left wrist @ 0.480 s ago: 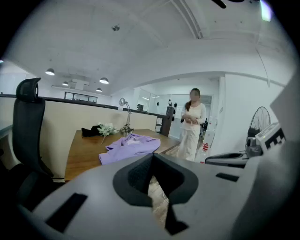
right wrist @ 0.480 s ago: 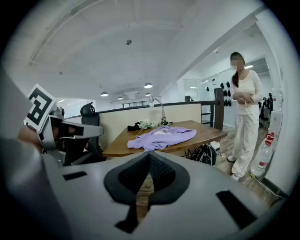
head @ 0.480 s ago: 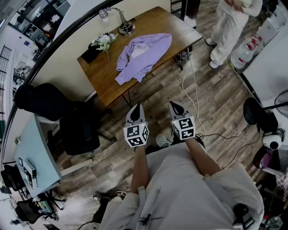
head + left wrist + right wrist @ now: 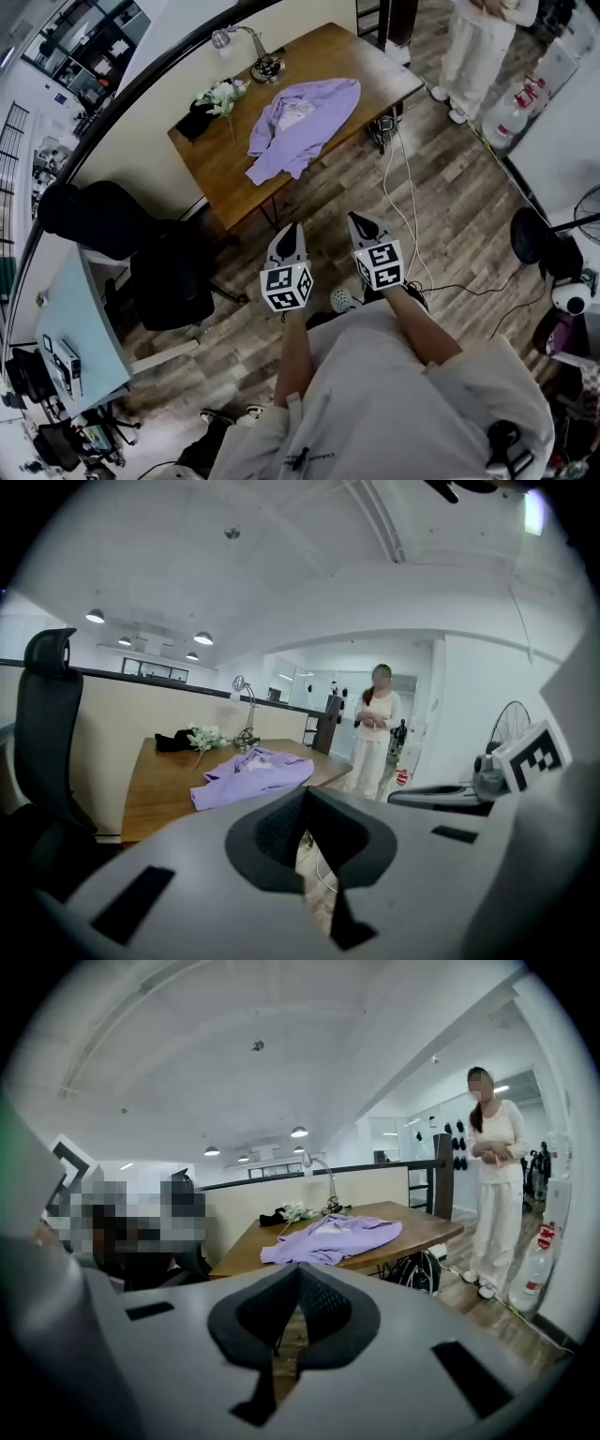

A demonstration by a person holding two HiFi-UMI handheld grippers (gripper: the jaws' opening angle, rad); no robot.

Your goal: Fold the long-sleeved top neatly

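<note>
One lilac long-sleeved top [image 4: 305, 122] lies rumpled and unfolded on the single wooden tabletop [image 4: 220, 173], at twelve o'clock in the head view, well apart from both claws. At eleven o'clock of the top stand one desk lamp [image 4: 255, 54] and one bunch of white flowers [image 4: 223, 94]. The two claws hang side by side over the floor. The left claw [image 4: 288, 232] and the right claw [image 4: 362, 223] each have their jaws together, with nothing between them. One person in white [image 4: 478, 47] stands at one o'clock, and one black chair [image 4: 169, 277] sits at nine.

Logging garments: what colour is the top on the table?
Lilac; the top shows best in the head view.
</note>
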